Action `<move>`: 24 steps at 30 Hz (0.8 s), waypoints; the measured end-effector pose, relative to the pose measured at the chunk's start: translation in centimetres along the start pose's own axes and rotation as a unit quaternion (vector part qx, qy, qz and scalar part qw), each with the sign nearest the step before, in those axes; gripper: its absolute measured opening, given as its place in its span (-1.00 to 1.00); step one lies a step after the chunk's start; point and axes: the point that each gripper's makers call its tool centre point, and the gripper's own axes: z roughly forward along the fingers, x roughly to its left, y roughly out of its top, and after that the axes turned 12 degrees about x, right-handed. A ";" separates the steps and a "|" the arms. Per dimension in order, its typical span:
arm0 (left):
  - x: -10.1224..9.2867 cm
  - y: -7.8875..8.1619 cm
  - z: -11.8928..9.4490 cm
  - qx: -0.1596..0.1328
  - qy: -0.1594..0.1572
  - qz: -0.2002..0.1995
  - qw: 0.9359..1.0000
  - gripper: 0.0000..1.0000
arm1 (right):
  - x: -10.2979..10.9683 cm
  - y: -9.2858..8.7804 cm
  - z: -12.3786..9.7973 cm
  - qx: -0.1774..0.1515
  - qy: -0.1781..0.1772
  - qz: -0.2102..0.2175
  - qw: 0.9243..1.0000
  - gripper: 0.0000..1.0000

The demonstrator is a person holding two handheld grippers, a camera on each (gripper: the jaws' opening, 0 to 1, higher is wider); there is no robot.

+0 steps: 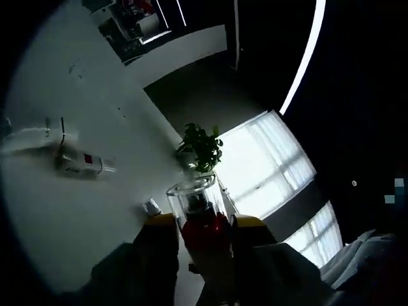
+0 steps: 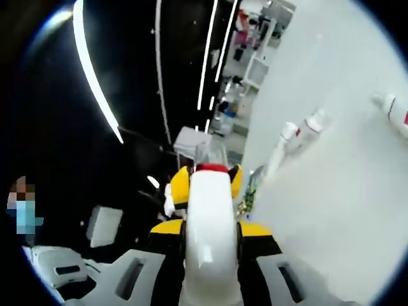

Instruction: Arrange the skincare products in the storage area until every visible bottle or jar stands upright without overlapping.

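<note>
My left gripper [image 1: 204, 224] is shut on a small bottle [image 1: 203, 220] with a red body and a clear cap, held up off the white table [image 1: 57, 229]. A white tube with a red label [image 1: 83, 163] lies flat on that table to the left. My right gripper [image 2: 208, 186], with yellow jaw tips, is shut on a white bottle [image 2: 209, 236] with a red band and clear cap. On the same table [image 2: 331, 210] in the right gripper view, two white tubes [image 2: 284, 145] [image 2: 312, 124] sit close together, and another white and red product [image 2: 396, 111] is at the edge.
A green potted plant [image 1: 201, 146] stands behind the held red bottle, in front of a bright window [image 1: 268, 166]. A small clear item [image 1: 152, 206] rests on the table near my left jaw. Shelving with clutter [image 2: 245, 70] lies beyond the table. A person [image 2: 25, 210] is at the far left.
</note>
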 end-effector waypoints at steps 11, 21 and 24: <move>-0.6 0.4 0.9 0.035 0.050 0.123 0.990 -0.48 | -1.3 0.5 -0.2 0.021 -0.100 -0.096 0.990 -0.37; -0.4 0.1 1.2 0.056 0.091 0.205 0.973 -0.54 | -2.4 0.4 -0.1 0.059 -0.205 -0.191 0.958 -0.46; 0.6 -0.6 1.2 0.082 0.147 0.277 0.946 -0.55 | -2.3 1.1 -0.2 0.056 -0.242 -0.228 0.941 -0.55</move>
